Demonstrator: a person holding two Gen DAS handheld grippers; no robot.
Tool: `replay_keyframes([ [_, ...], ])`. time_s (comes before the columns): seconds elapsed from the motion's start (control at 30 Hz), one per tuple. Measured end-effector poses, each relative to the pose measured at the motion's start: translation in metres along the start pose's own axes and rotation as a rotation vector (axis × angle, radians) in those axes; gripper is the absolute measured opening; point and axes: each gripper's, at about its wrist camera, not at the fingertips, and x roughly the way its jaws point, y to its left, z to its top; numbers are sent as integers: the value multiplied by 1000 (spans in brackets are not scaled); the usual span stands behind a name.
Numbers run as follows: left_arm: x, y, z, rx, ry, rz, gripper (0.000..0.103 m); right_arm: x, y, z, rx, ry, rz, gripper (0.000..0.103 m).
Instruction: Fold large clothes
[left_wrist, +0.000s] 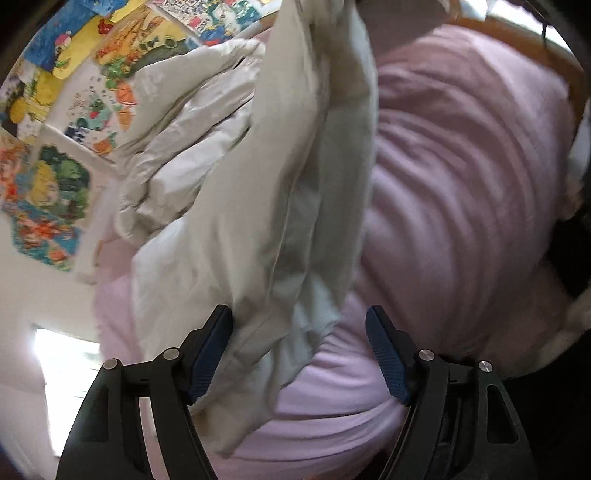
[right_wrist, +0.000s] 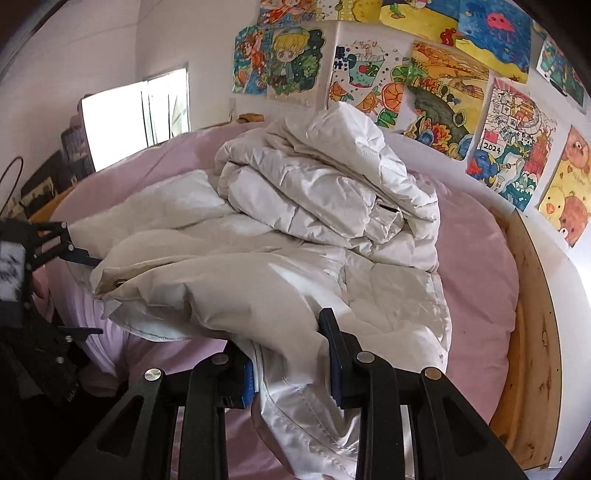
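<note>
Hanging lengthwise on the pink bed (right_wrist: 476, 258), the white down coat (right_wrist: 266, 280) is being pinched at its hem by the right tongs (right_wrist: 291, 354); the left tongs (left_wrist: 299, 354) are gaping around a dangling fold, nothing held.

Both wrist views close, down onto bed (right_wrist: 480, 236).

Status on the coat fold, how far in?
Early. Done: nothing tidy yet; the white puffer coat lies bunched on the pink bedsheet. In hand: the right claw is shut on a coat edge; the left claw is open, with lifted fabric hanging between its pads but not pinched. Left: left grip, spreading it flat, every fold.
</note>
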Motion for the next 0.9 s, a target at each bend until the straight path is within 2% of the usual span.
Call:
replay_keyframes([
  [0.03,6,1,-2,8,25,56,70,0,-1,0,3,-2,0,29],
  [0.13,13,10,-7,-21,62,111,70,-1,-5,1,26,-4,10,29],
  [0.3,3,0,-12,-8,25,69,71,-3,-12,4,69,-12,22,29],
  [0.33,3,-5,-13,10,22,88,73,-4,-13,5,80,-15,26,29],
  [0.5,33,-7,-18,63,82,286,73,-7,-13,8,82,-27,28,29],
  [0.57,37,2,-21,47,98,331,73,-7,-14,7,83,-27,26,29],
  [0.63,33,12,-22,18,91,338,69,-7,-15,5,84,-25,25,28],
  [0.7,25,21,-22,-8,73,333,54,-7,-17,4,79,-22,22,28],
  [0.9,-8,62,-18,-167,44,261,25,-6,-6,-5,-20,7,-18,29],
])
